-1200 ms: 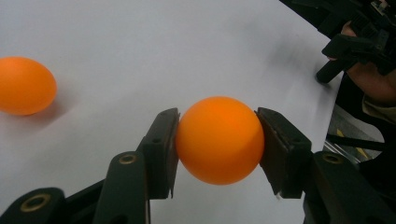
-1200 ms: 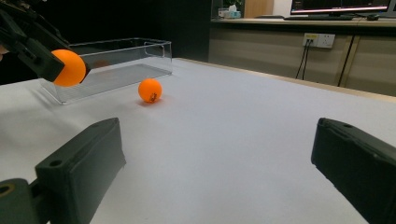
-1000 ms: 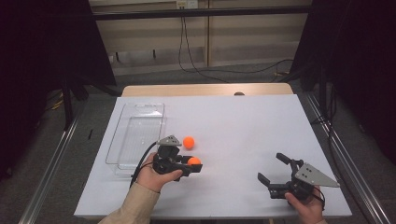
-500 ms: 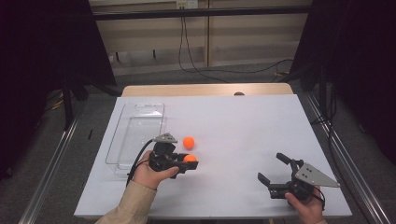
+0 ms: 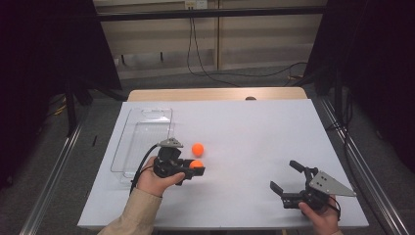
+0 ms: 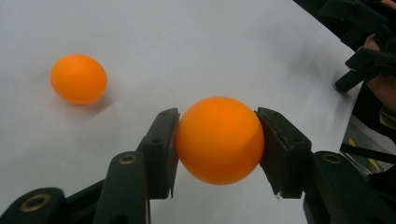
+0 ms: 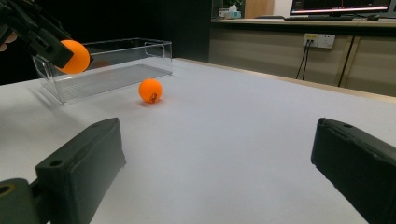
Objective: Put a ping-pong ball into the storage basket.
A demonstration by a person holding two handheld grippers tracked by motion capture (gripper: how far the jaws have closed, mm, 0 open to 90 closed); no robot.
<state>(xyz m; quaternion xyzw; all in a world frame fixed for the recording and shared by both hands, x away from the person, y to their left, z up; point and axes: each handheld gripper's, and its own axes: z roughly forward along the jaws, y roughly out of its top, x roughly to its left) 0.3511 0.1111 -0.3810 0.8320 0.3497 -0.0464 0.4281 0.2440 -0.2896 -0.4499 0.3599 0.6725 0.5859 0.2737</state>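
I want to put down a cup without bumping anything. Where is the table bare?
Bare: the table middle and far right, between the loose ball and the right gripper. Crowded: the left, around the clear bin and the left gripper clamping a held ball.

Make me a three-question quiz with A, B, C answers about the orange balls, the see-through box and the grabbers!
1. Where is the loose ball?
A. on the table
B. inside the clear box
C. on the floor

2. How many orange balls are there?
A. one
B. two
C. four

3. What is the left gripper doing?
A. standing wide open
B. squeezing the held ball
C. holding the box

Answers: 1 A, it rests on the white top beside the box. 2 B, one lies loose and one is gripped. 3 B, both pads press the ball's sides.
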